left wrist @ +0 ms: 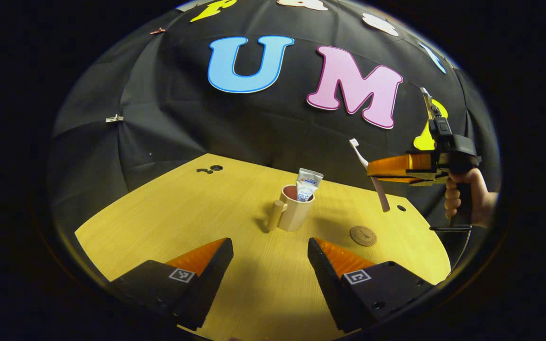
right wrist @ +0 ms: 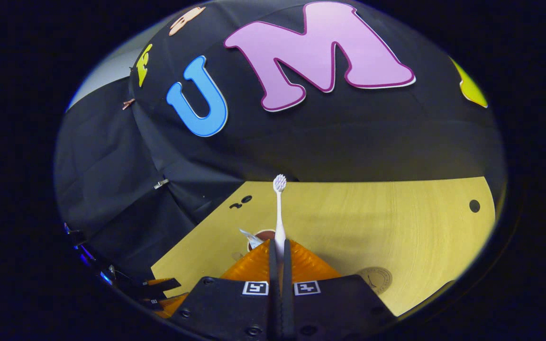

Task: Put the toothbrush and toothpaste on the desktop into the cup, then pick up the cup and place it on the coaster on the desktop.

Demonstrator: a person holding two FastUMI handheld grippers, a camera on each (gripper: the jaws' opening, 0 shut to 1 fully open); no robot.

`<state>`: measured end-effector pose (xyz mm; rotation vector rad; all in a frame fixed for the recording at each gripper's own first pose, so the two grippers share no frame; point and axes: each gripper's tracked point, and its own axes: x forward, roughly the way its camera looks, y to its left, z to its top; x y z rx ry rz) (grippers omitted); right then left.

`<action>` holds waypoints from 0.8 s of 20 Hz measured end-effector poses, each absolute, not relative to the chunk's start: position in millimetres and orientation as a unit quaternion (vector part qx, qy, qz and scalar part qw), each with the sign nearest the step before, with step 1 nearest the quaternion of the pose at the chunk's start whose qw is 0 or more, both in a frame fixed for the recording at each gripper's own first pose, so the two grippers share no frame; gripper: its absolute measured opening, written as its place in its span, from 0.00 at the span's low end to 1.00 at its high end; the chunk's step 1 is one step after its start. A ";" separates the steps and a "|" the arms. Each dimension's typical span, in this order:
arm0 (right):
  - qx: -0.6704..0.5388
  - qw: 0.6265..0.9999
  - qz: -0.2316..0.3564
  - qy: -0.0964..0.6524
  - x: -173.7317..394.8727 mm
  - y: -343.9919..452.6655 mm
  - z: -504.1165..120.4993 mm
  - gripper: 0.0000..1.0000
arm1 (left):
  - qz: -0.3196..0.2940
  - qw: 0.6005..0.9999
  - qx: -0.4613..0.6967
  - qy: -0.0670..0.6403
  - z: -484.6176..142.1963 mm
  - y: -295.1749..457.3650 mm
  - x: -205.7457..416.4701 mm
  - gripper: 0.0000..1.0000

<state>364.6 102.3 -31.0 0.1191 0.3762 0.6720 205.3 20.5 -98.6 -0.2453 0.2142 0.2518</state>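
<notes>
Bottom centre of the left gripper view, the left gripper hangs released. At centre the cup already holds the paste; at right the right gripper grips the brush, and the coaster lies lower right. Next: lower the brush, handle first, into the cup.

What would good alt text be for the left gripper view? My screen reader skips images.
The right gripper, held by a hand, carries a toothbrush in the air to the right of a cup that already holds the toothpaste. A round coaster lies on the wooden desktop, and the left gripper waits open in the foreground.
</notes>
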 end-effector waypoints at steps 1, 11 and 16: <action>0.060 0.924 0.333 0.177 370.5 109.5 -29.6 0.05 | 0.129 0.978 -0.125 0.103 -100.8 22.1 205.3 0.98; 0.092 0.915 0.374 0.119 432.3 168.4 -27.6 0.05 | 0.147 0.973 -0.138 0.109 -126.2 36.0 213.0 0.98; 0.079 0.911 0.395 0.095 454.9 199.8 -40.8 0.05 | 0.146 0.973 -0.142 0.109 -136.3 39.1 224.9 0.98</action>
